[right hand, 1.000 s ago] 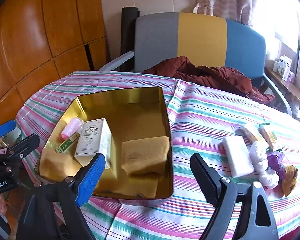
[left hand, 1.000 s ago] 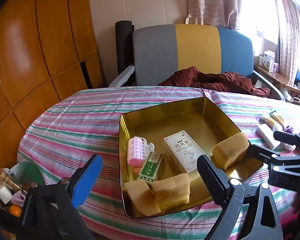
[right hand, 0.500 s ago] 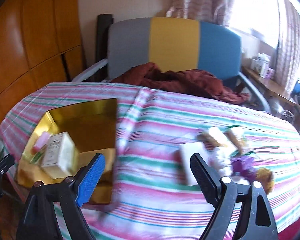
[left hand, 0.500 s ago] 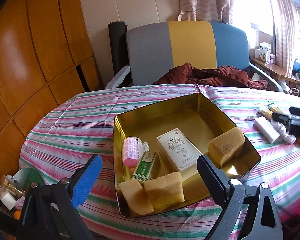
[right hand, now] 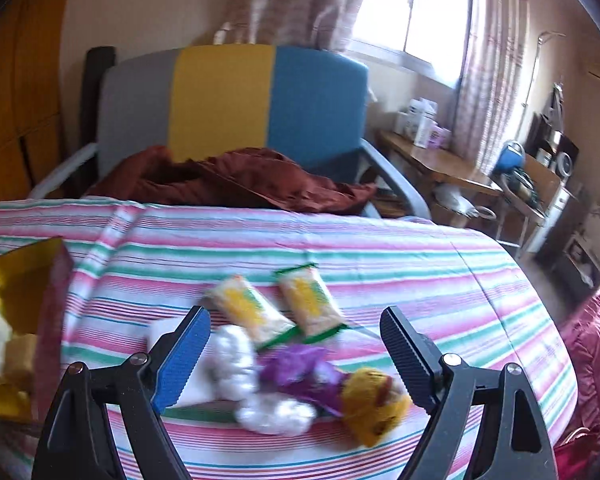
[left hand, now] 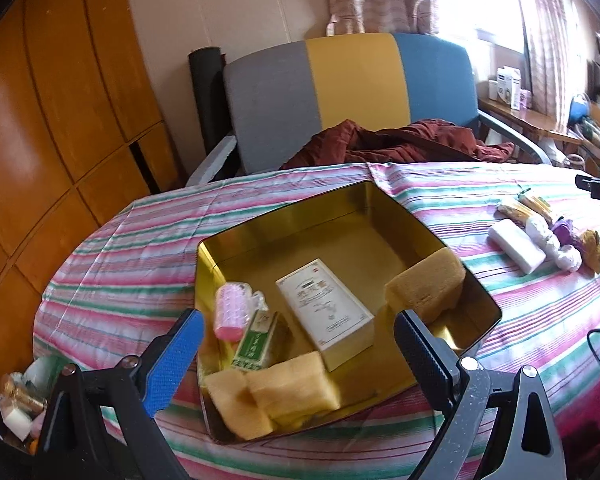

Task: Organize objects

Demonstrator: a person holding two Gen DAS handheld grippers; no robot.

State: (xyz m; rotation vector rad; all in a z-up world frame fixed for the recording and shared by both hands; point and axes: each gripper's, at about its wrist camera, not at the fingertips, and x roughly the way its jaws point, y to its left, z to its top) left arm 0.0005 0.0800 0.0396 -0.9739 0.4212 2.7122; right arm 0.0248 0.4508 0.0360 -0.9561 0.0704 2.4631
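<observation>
A gold tin tray lies on the striped tablecloth. It holds a pink hair roller, a green box, a white box and yellow sponges. My left gripper hovers open over the tray's near edge, empty. My right gripper is open and empty above a loose pile. That pile has two snack packets, a white wrapped bundle, a purple wrapper and a yellow toy. A white block is partly hidden behind the blue finger.
A grey, yellow and blue chair with a maroon cloth stands behind the table. A small bin of odds and ends sits low on the left. A wooden side table and a pink quilt are on the right.
My right gripper has swung right, from over the tin to the loose pile, staying open. The left gripper has shifted a little, and the right gripper has slid to the edge of its view.
</observation>
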